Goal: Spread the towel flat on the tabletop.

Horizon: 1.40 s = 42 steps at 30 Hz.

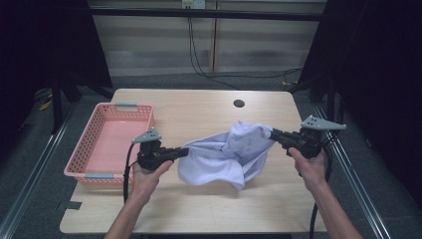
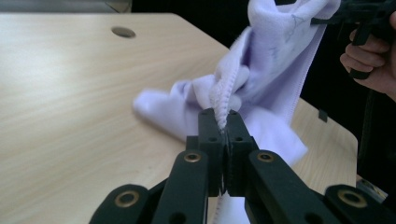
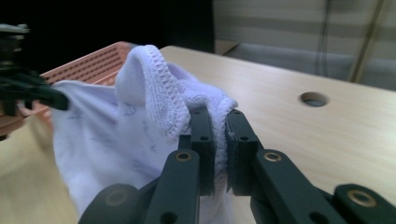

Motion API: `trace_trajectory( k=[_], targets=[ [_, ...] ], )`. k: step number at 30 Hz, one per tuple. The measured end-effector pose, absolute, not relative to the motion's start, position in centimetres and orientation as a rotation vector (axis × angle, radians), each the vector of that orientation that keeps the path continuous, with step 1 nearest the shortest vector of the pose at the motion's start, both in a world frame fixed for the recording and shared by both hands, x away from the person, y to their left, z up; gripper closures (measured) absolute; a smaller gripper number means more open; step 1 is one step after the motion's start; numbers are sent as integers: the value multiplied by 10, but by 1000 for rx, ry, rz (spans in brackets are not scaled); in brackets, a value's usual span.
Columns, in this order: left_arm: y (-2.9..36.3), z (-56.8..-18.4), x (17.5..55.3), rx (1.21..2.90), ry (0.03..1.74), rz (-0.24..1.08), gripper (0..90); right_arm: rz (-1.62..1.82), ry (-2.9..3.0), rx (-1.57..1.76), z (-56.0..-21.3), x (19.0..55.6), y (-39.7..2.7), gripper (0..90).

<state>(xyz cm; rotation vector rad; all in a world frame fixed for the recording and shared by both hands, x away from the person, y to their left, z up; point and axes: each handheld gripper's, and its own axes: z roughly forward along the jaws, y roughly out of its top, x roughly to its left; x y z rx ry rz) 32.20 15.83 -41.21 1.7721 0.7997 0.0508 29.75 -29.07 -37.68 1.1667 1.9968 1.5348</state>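
Observation:
A pale lilac cloth (image 1: 224,154) hangs between my two grippers above the middle of the wooden table (image 1: 199,109). My left gripper (image 1: 185,152) is shut on the cloth's left hemmed edge (image 2: 223,100), seen clamped between the jaws in the left gripper view. My right gripper (image 1: 272,133) is shut on the right corner, whose stitched hem (image 3: 159,88) bunches over the pads in the right gripper view. The cloth's lower part sags and rests on the table.
A pink perforated basket (image 1: 94,142) stands at the table's left edge, with nothing seen inside. A round cable hole (image 1: 239,103) lies at the far middle of the table. Cables trail on the floor behind.

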Motion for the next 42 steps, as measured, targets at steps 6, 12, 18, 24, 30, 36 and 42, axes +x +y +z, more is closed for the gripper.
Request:
trace_trajectory(
  k=[6,12,18,24,30,36,42],
  targets=[
    [177,-391,316,1782,785,116,885,1543,1922,1175,-354,307,-307,835],
    [184,-386,316,1756,790,100,885,1533,1915,1153,-336,319,-300,826],
    [181,-412,320,1820,850,35,873,1429,2008,1254,-369,346,-293,772],
    [180,-431,323,1841,934,47,607,1335,2048,1359,-422,349,-294,554],
    [152,-443,328,1880,866,6,616,1371,2111,1284,-422,333,-282,510],
    [104,-470,346,1973,844,-34,464,1337,2276,1217,-449,339,-241,408],
    [81,-502,356,2098,847,-35,478,1241,2358,1240,-482,347,-230,342]
  ],
)
